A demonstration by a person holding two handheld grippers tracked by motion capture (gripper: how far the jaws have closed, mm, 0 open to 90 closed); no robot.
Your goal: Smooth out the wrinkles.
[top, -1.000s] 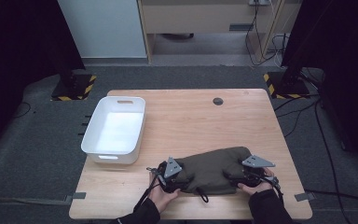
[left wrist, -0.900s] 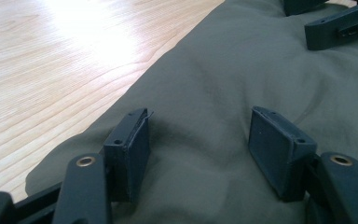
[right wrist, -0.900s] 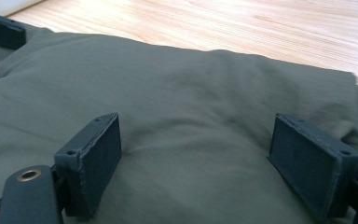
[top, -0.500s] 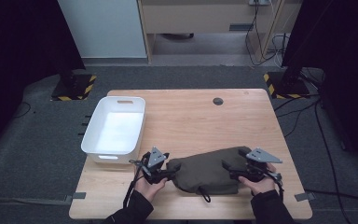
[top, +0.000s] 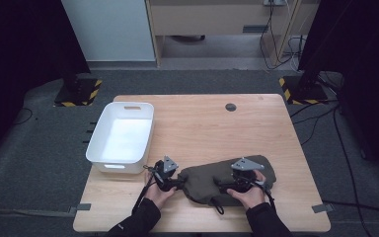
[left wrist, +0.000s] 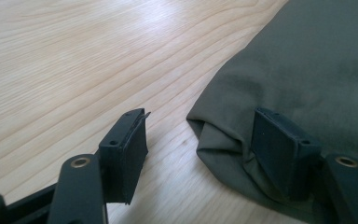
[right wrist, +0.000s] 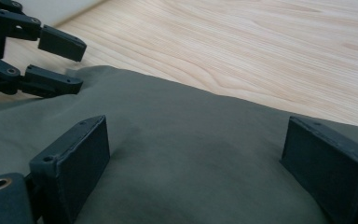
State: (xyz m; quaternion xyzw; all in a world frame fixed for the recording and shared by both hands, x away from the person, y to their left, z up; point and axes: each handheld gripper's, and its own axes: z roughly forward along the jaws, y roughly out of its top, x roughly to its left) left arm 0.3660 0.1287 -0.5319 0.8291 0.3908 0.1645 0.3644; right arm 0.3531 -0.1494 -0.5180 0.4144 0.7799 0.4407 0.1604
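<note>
Olive cloth bag (top: 229, 178) (no readable label) lies between both unclenched tools (top: 177, 183) (top: 225, 186), right just widening.

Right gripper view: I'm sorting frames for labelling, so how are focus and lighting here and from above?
Right gripper view: olive cloth sharp, evenly lit, right gripper jaws near and soft-edged. High view: table well lit, surrounding floor dark, slightly soft overall.

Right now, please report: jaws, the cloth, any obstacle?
Left gripper open at the olive cloth edge. Right gripper open, jaws just widened, above the cloth. White bin beside, apart.
</note>
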